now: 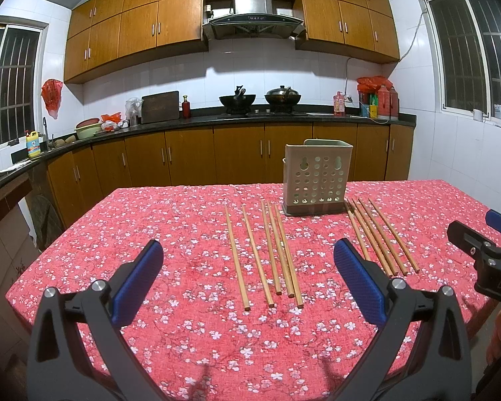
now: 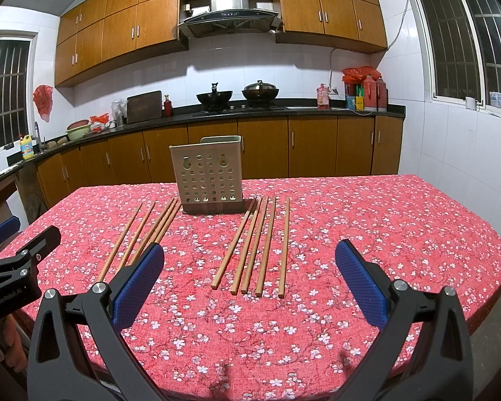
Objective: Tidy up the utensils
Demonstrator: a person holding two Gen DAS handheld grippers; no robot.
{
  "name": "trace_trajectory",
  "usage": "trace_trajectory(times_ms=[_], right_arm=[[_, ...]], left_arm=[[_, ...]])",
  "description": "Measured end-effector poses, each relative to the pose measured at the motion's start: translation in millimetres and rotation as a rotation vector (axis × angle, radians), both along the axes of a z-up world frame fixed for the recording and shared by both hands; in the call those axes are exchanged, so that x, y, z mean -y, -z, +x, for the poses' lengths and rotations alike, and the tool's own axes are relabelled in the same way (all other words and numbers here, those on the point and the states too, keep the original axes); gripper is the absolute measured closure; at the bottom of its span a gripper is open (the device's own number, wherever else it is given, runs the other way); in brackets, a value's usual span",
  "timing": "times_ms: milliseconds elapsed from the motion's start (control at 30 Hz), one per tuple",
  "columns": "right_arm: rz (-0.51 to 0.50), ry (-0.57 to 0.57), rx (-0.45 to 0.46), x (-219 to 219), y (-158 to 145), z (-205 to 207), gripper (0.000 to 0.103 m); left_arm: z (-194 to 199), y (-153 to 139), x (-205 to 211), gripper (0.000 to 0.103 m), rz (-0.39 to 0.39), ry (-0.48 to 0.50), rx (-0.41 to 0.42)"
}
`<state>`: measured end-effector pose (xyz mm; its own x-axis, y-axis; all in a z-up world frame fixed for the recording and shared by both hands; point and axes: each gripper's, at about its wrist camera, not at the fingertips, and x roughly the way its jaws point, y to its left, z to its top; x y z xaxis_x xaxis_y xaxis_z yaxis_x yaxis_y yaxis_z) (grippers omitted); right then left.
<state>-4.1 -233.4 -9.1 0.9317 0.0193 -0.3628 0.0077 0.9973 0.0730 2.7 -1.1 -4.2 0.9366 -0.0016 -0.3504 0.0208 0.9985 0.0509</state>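
Both grippers, left (image 1: pixel 247 280) and right (image 2: pixel 248 280), spread wide, empty. Chopsticks (image 1: pixel 267 254) flat on tablecloth (image 1: pixel 183 234) flanking holder (image 1: pixel 317 180). Risk: thin sticks rolling or slipping from pinch; light holder tipping.

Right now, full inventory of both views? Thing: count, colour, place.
left chopsticks: 5, light wood, flat on the cloth, left of the holder
right chopsticks: 5, light wood, flat on the cloth, right of the holder
holder: 1, beige, perforated, upright at the table's far middle, no chopsticks seen in it
tablecloth: 1, red with white flowers, covers the table
woks: 2, dark, on the stove at the back counter; the right one lidded
range hood: 1, steel, above the stove
cutting board: 1, dark wood, leaning on the back wall
cabinets: brown wood, above and below the counter
left gripper: black, blue pads, open, above the near table
right gripper: same, open, holds nothing
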Motion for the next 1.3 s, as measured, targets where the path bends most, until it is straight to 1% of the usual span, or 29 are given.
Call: trace_trajectory(times_ms=[900, 933, 1000, 1133, 1200, 1300], right_arm=[[-0.001, -0.001, -0.006, -1.3, -3.4, 2.7, 0.002], [-0.002, 0.002, -0.008, -3.6, 2.2, 2.5, 0.002], [-0.003, 0.008, -0.015, -1.8, 4.5, 8.9, 0.002], [0.007, 0.029, -0.049, 3.7, 15.9, 21.6, 0.002], [0.015, 0.045, -0.075, 12.8, 16.5, 29.9, 0.002], [0.012, 0.085, -0.135, 23.7, 21.2, 49.0, 0.002]], left_arm=[[0.5, -3.7, -1.5, 0.004, -0.002, -0.002, -0.008], [2.0, -3.1, -2.0, 0.004, -0.003, -0.004, -0.011], [4.9, -1.9, -1.1, 0.004, -0.001, -0.014, -0.022], [26.0, 3.9, -9.9, 0.004, 0.012, -0.063, -0.075], [36.6, 6.7, -17.7, 0.004, 0.011, -0.096, -0.112], [53.1, 11.6, -30.3, 0.004, -0.002, -0.118, -0.169]])
